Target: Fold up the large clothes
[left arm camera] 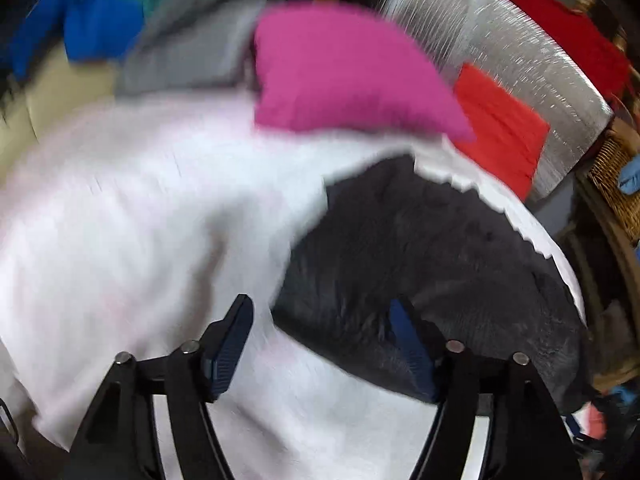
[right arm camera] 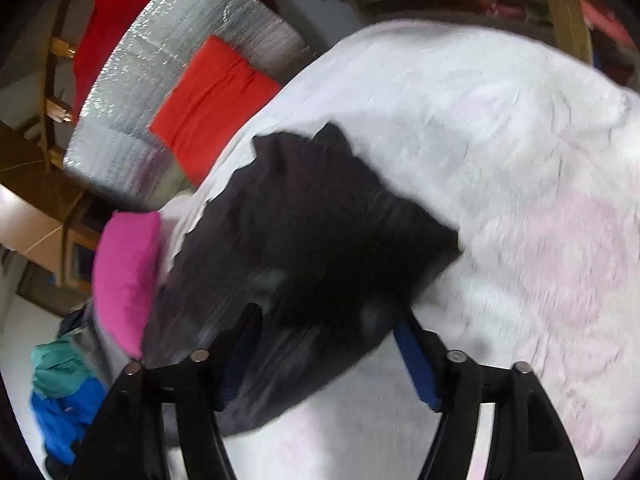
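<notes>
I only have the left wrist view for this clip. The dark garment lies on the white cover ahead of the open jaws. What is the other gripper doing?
Observer: The right gripper is open too, hovering over the dark garment, gripping nothing.
Reviewer: Is the garment folded flat?
Observer: From the right wrist view it looks bunched, with a raised fold near the middle; blur hides the detail.
Reviewer: Anything on the far side of the cover?
Observer: That view shows the white cover running bare beyond the garment, up to a wooden frame behind it.
</notes>
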